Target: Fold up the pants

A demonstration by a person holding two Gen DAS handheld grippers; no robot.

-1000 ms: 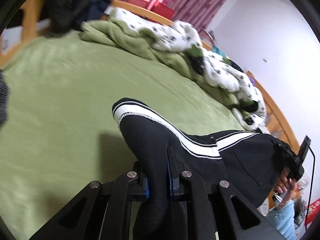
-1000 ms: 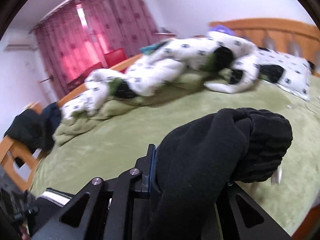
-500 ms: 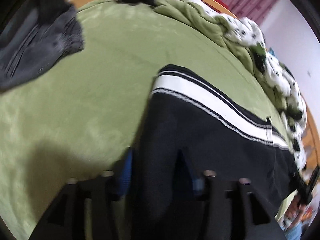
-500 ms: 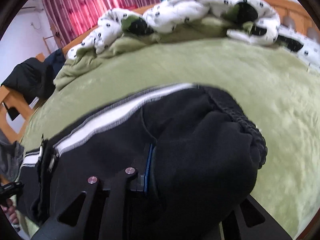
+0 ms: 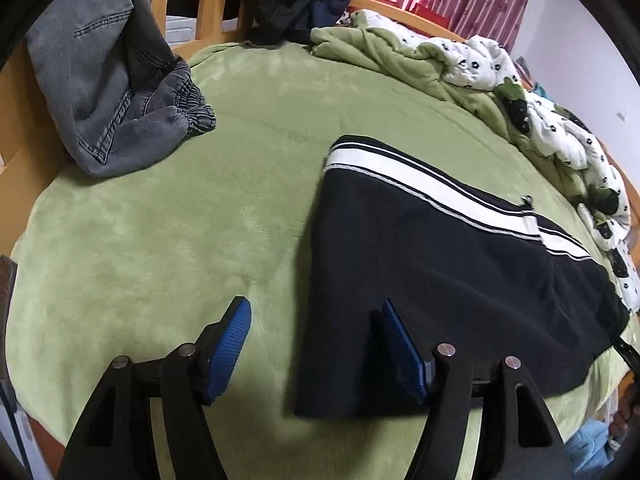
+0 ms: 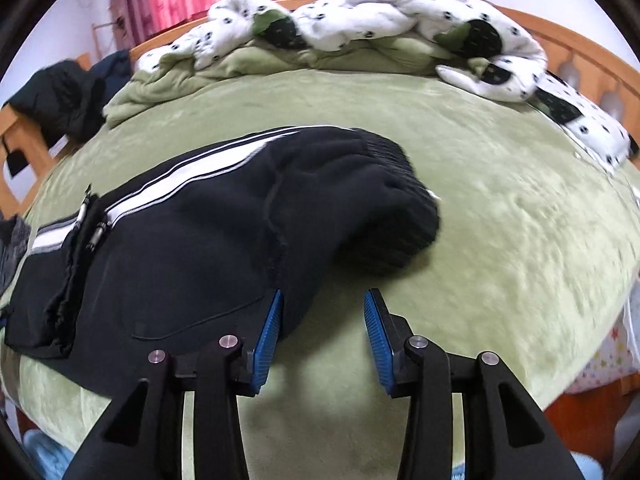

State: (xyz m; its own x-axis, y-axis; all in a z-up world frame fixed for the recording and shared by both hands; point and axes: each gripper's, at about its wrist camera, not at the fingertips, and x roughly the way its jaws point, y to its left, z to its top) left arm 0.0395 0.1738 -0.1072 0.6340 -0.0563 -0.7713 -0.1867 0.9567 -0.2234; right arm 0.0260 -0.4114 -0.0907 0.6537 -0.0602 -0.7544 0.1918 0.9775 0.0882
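- Hovering over the green bed [image 5: 168,240], the left gripper [image 5: 314,344] has its blue fingers [image 5: 226,350] spread wide, holding nothing; the black pants [image 5: 440,272] lie flat, their edge between the fingers, under the right-hand finger.
- Spread likewise, the right gripper [image 6: 320,336] grips nothing; the pants [image 6: 224,240] lie ahead, beside its left-hand finger [image 6: 268,336], contact unclear.

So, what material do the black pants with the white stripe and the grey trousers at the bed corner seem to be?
The black pants with white side stripe look like matte, fuzzy fleece knit, with a ribbed waistband. The grey trousers with visible seam stitching look like faded denim, though the plush inner side suggests a lining.
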